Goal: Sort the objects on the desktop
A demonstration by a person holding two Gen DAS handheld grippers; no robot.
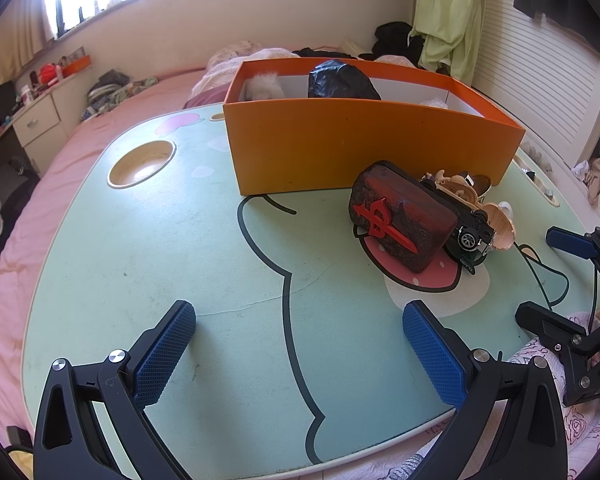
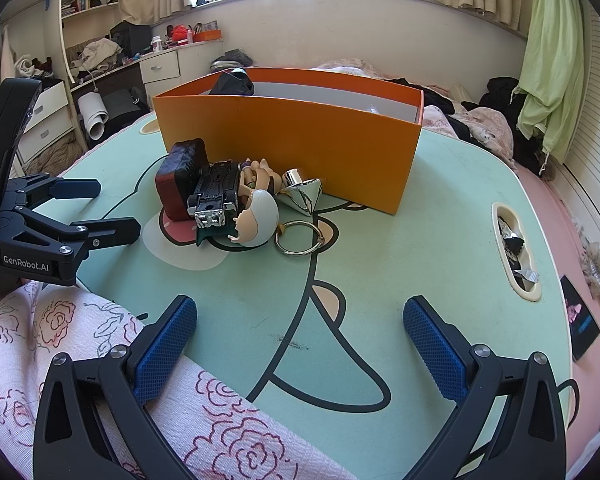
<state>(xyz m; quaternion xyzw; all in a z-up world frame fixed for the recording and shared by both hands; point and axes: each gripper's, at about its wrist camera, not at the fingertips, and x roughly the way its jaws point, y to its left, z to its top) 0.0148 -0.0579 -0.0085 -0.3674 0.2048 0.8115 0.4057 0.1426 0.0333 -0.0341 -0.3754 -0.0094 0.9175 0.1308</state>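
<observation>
Our left gripper has its blue ribbed pads spread wide with nothing between them, only bare tabletop. Our right gripper is likewise wide apart and empty, hanging over the near edge of the table, where a pink rose-printed cloth lies under its left finger. Neither touches any object yet; we judge both are held back and opened in readiness for a first pick.

We take the tall orange cardboard box as our landmark. It stands on the mint-green cartoon-printed lap table, and its open top already shows a crumpled black bag and something white and fluffy, so it looks to be where things get sorted.

Just in front of the box's near wall lies a tight cluster. A dark red-and-black block with a raised red character leans on a black toy car tipped with its underside showing. Next come a small figurine with a white round head, a shiny silver cone-shaped piece touching the box wall, and a metal key ring lying flat nearest us. The cluster sits between the two grippers, so either could reach it; the block, outermost on the left, looks the easiest for the left jaws.
</observation>
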